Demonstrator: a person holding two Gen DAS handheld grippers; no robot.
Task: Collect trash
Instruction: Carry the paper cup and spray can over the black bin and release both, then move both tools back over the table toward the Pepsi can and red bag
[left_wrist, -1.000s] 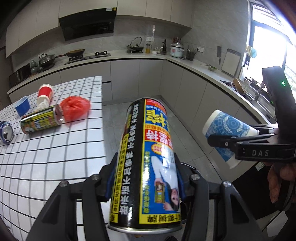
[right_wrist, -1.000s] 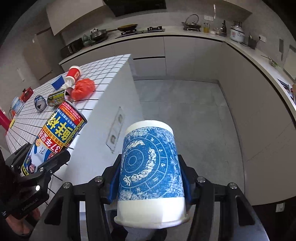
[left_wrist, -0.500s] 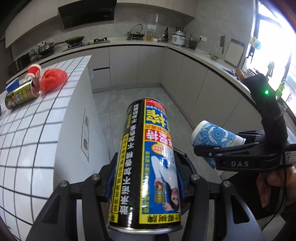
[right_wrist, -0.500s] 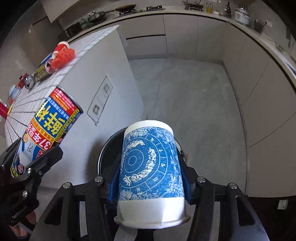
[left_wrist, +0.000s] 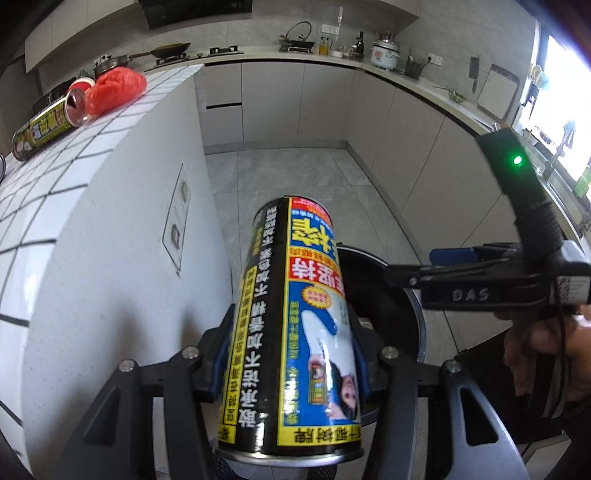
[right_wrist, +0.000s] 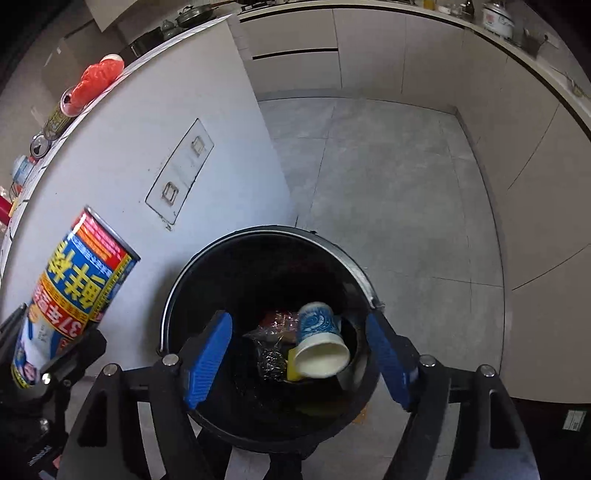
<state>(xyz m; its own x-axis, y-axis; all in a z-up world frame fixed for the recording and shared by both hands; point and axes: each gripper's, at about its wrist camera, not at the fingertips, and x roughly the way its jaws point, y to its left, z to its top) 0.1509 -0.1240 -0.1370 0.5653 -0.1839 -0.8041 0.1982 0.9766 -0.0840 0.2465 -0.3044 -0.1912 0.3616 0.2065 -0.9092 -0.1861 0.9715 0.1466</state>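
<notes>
Below spread fingers (right_wrist: 207, 354), cup (right_wrist: 320, 341) in bin (right_wrist: 192, 266).

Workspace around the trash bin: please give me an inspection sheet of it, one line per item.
Surface: tiled counter; grey floor.
Job's things: tall can in left gripper; blue cup inside trash bin.
Clutter: red bag and lying can on counter.
Grippers: left shut on can; right gripper open above bin.
Cables: thin black cable by the right hand.
Surroundings: kitchen cabinets, stove.

Open bin mouth (right_wrist: 177, 288) below spread jaws; island wall (right_wrist: 184, 122) hard left.
</notes>
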